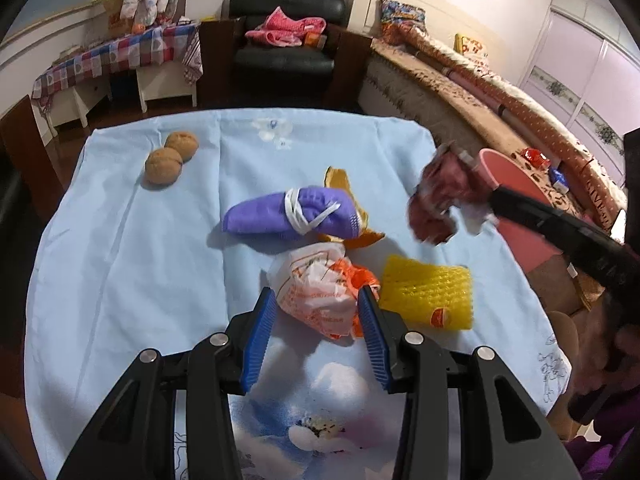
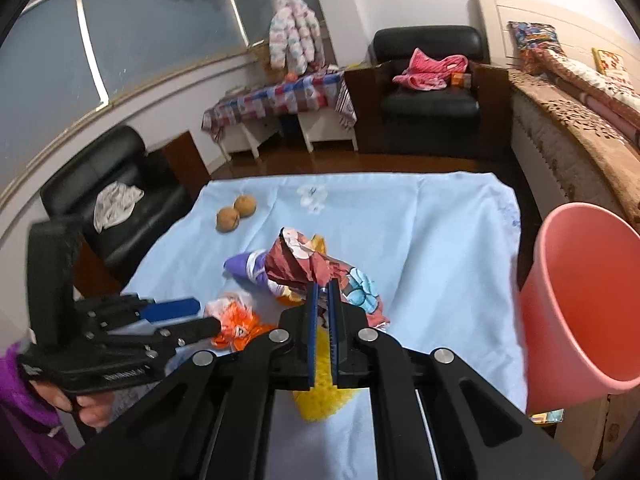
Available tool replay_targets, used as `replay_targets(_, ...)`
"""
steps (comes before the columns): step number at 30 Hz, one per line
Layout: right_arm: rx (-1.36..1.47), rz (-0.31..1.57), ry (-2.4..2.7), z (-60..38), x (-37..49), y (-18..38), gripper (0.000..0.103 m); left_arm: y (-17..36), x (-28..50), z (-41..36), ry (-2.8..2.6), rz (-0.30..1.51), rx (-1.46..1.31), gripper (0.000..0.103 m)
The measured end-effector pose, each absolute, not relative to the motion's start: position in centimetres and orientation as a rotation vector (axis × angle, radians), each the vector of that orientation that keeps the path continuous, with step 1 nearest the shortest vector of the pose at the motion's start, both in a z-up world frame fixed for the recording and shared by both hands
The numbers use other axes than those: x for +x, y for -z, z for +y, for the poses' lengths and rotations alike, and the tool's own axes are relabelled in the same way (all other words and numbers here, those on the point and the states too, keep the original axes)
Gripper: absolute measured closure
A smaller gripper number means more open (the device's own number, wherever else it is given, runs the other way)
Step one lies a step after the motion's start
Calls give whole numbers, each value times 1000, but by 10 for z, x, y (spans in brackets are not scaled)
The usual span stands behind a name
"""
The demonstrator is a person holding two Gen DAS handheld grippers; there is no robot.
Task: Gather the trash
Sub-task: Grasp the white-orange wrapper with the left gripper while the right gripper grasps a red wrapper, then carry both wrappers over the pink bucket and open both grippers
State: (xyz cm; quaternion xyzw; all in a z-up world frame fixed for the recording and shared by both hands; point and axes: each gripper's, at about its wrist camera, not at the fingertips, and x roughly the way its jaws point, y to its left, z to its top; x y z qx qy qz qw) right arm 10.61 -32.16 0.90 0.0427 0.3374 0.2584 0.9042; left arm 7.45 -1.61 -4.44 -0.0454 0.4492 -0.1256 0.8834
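While the right gripper [image 2: 323, 285] stands clamped on a crumpled red wrapper [image 2: 298, 262], holding it above the table's middle, the left gripper [image 1: 318, 306] reaches down with its blue pads [image 1: 260, 330] set either side of an orange-and-white bag [image 1: 320, 294]; whether those pads press the bag cannot be told. A pink bin [image 2: 576, 300] stands just off the table's right edge, its mouth tilted toward the table. On the pale blue cloth [image 1: 120, 260] lie a purple mask [image 1: 288, 216] near the centre with orange peel [image 1: 340, 180] touching it behind, a yellow foam net [image 1: 426, 292] just right of the bag toward the near right corner, and two walnuts [image 1: 172, 158] touching each other near the far left corner.
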Motion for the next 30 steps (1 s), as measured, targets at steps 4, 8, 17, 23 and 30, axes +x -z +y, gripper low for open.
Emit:
replay_targets(4, 114, 690, -523, -330, 107, -12, 98, 47, 76, -15, 270, 945, -102, 72)
replay_targets(8, 126, 688, -520, -335, 107, -11, 98, 47, 76, -17, 274, 943, -97, 76)
replay_targets(17, 140, 684, -523, -339, 103, -11, 98, 39, 75, -19, 270, 926, -94, 80)
replay_targets(23, 162, 667, -508, -348, 102, -13, 98, 18, 71, -17, 293, 871, -111, 80)
replay_targets(30, 196, 596, -415, -385, 103, -30, 98, -13, 80, -46, 370, 790, -95, 80)
